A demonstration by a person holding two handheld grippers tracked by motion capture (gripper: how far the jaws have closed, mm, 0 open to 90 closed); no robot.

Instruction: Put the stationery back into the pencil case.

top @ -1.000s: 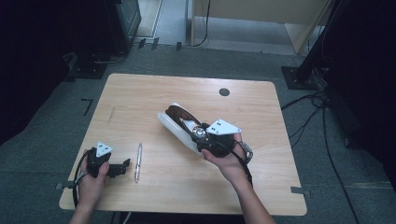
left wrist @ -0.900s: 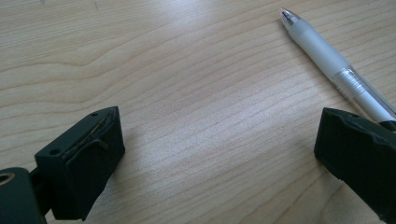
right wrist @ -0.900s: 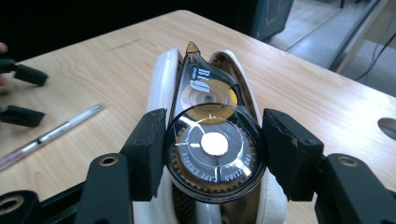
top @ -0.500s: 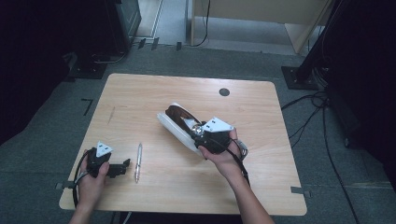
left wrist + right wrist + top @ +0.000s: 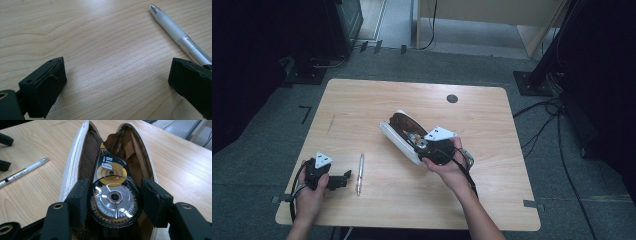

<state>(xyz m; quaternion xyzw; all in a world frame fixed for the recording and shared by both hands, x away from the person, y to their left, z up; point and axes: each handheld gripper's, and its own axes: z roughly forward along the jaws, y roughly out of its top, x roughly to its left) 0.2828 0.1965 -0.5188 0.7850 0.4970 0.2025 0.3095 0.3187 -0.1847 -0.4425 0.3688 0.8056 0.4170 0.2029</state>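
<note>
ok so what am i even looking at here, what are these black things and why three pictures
A person sits at a wooden table and holds a hand-held claw in each hand; no robot arm is involved. The high view looks down from above the person. The other two pictures come from small cameras riding on the claws, looking along their black jaws.

The left claw rests on the table with its jaws wide apart, and a pen lies just beside it, untouched. The right claw is closed on a correction tape, a clear dispenser with wheels inside, with its tip pointing into an open white pencil case with a brown lining. The case lies near the middle of the table.
</note>
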